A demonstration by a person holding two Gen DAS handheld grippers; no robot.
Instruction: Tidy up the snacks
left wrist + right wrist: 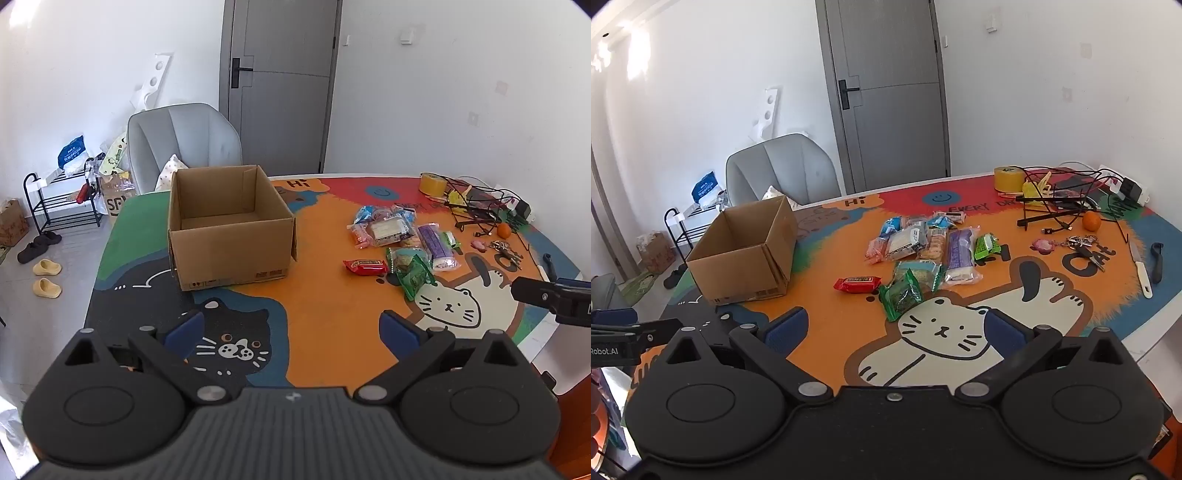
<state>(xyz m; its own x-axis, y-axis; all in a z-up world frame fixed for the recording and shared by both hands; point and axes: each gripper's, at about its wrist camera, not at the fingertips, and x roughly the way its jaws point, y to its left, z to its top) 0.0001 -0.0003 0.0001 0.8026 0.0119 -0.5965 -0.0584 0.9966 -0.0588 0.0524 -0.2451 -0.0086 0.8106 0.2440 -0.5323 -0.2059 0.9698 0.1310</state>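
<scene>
On the cartoon-cat table, an open cardboard box sits empty; both grippers' jaws gape wide.

We saw a grey door set in white walls, and took it as our landmark. Left of the door stood a grey armchair; further left, a black shoe rack on the grey tiled floor, with yellow slippers nearby

The cardboard box hides part of the grey chair behind it, and its near inside floor is out of sight. Print on the snack packets is too small to read. The right gripper is cut off at the left wrist view's right edge.
</scene>
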